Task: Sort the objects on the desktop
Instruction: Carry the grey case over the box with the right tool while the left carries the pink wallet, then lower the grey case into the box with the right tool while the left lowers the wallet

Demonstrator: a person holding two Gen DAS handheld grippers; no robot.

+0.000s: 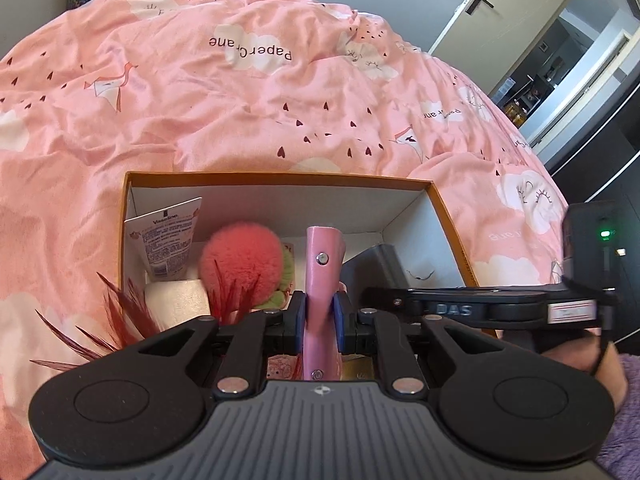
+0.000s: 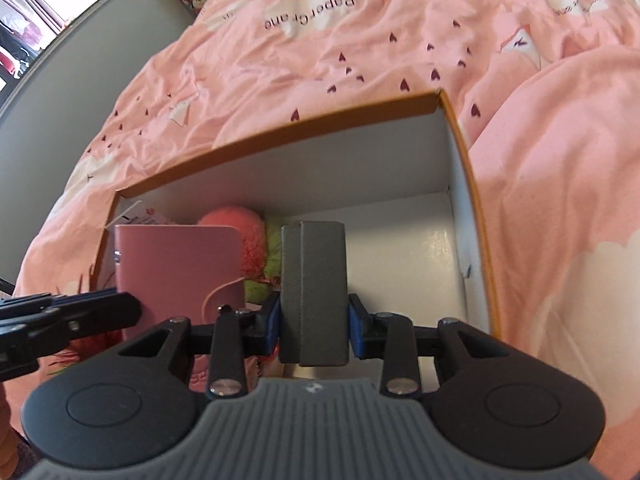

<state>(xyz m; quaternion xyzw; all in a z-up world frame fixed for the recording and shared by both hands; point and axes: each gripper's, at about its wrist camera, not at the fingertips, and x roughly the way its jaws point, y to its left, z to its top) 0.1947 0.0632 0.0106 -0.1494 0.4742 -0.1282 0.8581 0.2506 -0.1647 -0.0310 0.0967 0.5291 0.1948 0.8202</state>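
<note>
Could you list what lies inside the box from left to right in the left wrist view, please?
Vaseline tube → red pompom → pink wallet held in the left gripper → grey case held in the right gripper.
</note>
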